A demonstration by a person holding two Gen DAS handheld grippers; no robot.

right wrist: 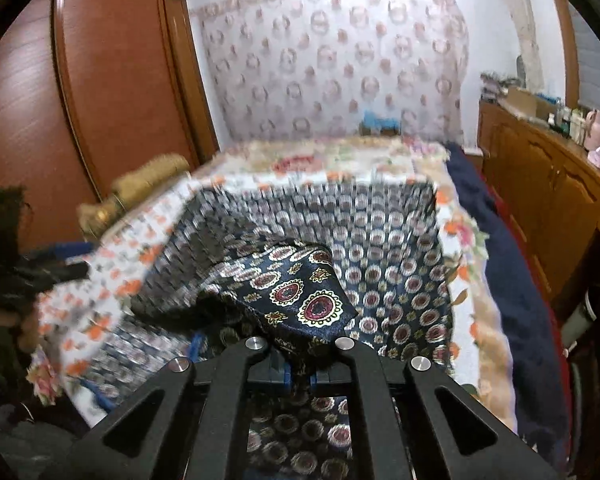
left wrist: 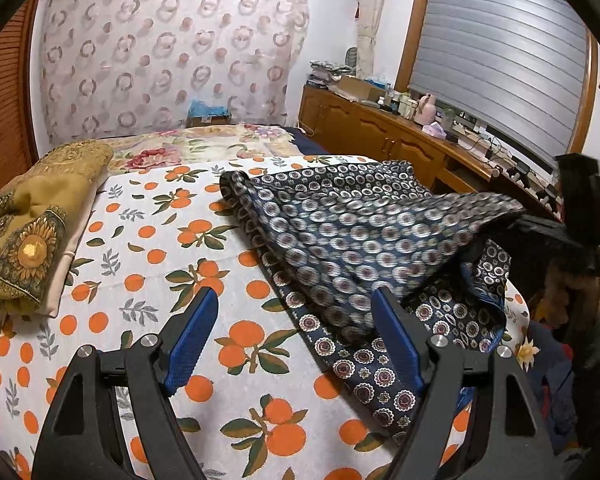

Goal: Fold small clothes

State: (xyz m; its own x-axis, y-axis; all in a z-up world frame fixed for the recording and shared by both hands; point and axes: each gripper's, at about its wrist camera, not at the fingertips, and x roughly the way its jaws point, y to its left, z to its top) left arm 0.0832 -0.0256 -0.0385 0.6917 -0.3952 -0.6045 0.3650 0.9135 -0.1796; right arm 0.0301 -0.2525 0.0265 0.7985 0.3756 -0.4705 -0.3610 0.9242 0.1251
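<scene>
The dark blue patterned cloth (left wrist: 352,240) lies on the orange-printed sheet (left wrist: 148,248) of the bed, and one corner of it is lifted toward the right gripper (right wrist: 300,380), whose jaws are closed tight on this corner, while the left gripper (left wrist: 296,344) hovers wide open and empty above the sheet, just beside the near edge of the cloth. The cloth looks thin, light and rather smooth, so I think it will sag and may slip. It is better to take it at a corner or a hem, not in the middle.
</scene>
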